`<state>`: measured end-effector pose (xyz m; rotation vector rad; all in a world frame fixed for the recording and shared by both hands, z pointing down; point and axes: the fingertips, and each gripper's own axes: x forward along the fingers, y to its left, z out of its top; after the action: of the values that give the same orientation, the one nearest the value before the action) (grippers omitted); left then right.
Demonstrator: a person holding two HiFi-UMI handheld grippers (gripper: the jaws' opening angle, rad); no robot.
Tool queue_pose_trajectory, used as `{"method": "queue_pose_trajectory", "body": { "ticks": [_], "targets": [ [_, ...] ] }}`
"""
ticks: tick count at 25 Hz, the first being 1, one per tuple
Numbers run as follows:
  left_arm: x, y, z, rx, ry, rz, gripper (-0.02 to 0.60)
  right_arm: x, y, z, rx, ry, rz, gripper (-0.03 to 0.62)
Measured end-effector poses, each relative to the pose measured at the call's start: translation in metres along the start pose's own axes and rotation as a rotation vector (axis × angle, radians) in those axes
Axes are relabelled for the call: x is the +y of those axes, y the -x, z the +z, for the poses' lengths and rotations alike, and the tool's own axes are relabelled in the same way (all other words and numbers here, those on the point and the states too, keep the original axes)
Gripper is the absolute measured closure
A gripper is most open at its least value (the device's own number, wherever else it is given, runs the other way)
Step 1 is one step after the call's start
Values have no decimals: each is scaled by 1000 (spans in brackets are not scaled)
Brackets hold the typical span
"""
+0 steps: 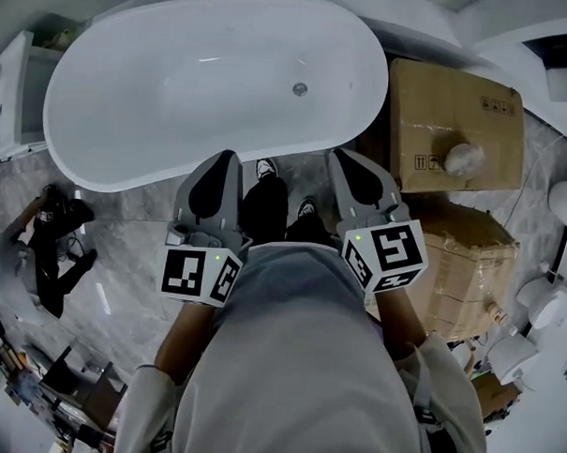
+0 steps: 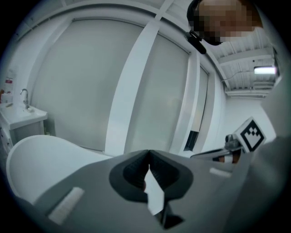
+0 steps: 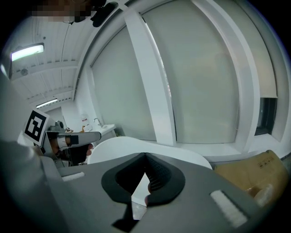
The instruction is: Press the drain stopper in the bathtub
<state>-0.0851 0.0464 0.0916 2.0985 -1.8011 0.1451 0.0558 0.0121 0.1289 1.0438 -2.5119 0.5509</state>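
Drain stopper [image 1: 300, 88], a small round metal disc, sits on the bottom of a white oval bathtub [image 1: 130, 92] that fills the upper left and centre of the head view. The stopper lies right of the tub's middle, with nothing touching it. In the lower half of the frame a person in a pale shirt holds both tools close to the body, above the grey marble floor [image 1: 133, 233] and short of the tub's near rim. The left claw [image 1: 222, 162] is pinched together, its tips meeting with nothing between them. The right claw [image 1: 344, 162] is likewise closed and empty. Both are well apart from the stopper. At the upper right, a brown cardboard box [image 1: 448, 115] stands beside the tub.
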Motion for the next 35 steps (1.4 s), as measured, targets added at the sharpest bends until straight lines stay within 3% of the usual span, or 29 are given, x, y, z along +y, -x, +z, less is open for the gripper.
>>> {"method": "queue_pose_trajectory", "body": {
  "ticks": [12,17,25,35],
  "targets": [
    [58,-42,4,23,-36,-35,581,0,-74,1,41,24,-12,594],
    [63,-57,-6,59,-38,-35,581,-11,-90,-7,71,40,-13,589],
    [60,-95,-26,118,-70,13,581,-41,-124,-19,104,33,59,582],
    [55,-135,-51,181,-91,-12,581,-65,-168,-36,170,192,126,594]
  ]
}}
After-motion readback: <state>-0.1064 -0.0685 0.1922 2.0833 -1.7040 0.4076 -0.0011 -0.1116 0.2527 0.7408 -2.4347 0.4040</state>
